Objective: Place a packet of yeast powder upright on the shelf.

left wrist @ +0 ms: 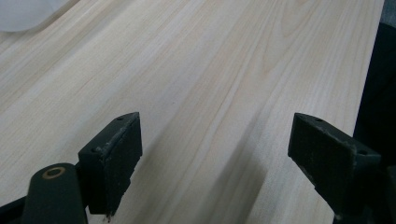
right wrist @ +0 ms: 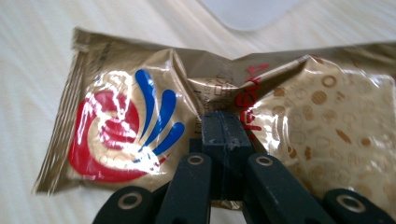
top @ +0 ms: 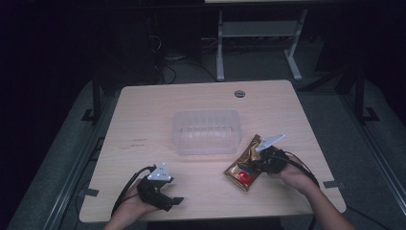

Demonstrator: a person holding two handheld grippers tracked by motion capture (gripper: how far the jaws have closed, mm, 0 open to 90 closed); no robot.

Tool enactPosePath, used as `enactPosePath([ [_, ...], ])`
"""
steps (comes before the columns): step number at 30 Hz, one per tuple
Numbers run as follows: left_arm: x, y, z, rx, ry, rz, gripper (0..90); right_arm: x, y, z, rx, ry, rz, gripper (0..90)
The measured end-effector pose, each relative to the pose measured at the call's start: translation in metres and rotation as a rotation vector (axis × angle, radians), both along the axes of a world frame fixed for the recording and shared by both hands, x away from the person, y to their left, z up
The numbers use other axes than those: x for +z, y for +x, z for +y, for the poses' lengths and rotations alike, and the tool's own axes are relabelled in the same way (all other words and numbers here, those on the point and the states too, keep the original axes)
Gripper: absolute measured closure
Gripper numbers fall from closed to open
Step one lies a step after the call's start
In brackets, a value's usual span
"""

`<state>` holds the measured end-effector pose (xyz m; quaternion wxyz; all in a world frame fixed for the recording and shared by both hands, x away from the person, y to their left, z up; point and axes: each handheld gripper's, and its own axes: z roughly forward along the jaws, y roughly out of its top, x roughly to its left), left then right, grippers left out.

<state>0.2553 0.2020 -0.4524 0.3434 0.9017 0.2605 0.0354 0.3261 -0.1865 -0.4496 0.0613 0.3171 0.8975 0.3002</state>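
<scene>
Gold packet [right wrist: 154, 107] is clamped at its lower edge by the right gripper [right wrist: 223, 140], jaws pressed together on the foil; printing is creased and partly unreadable. In the high view the packet [top: 244, 165] is seen at 4 o'clock of the clear tub [top: 207, 132], just beside it, on the table [top: 143, 110]. Left gripper [left wrist: 215, 154] is held at 7 o'clock, jaws apart over bare wood.
</scene>
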Motion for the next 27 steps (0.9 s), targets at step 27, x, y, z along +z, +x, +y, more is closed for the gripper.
enactPosePath([
  [27,0.0,-0.001,0.0,0.004,-0.004,0.006,17.1,0.023,0.003,-0.036,-0.115,0.065,-0.085,89.6],
])
